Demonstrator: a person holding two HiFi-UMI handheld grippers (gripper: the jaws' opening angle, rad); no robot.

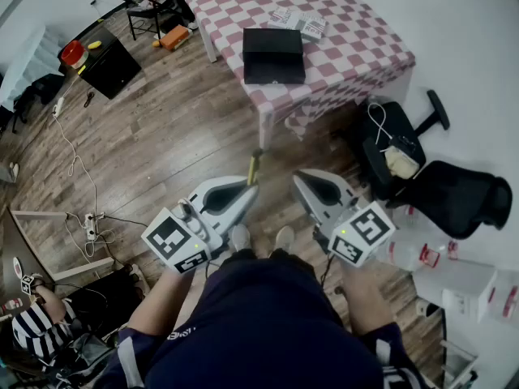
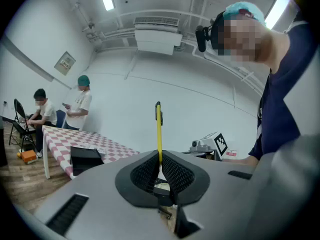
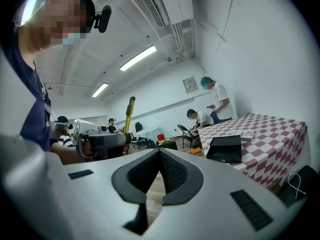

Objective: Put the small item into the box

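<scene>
A thin yellow pen-like item with a black clip stands upright between the jaws of my left gripper, which is shut on its lower end; the left gripper view shows the item rising from the pads. The black box lies closed on the red-and-white checked table, well ahead of both grippers. My right gripper is shut and holds nothing; its pads meet at the tip. From the right gripper view the box sits at the table's near edge.
White packets lie behind the box. Two black office chairs stand at the right, a black cabinet at the far left, and cables run across the wood floor. People sit or stand beyond the table.
</scene>
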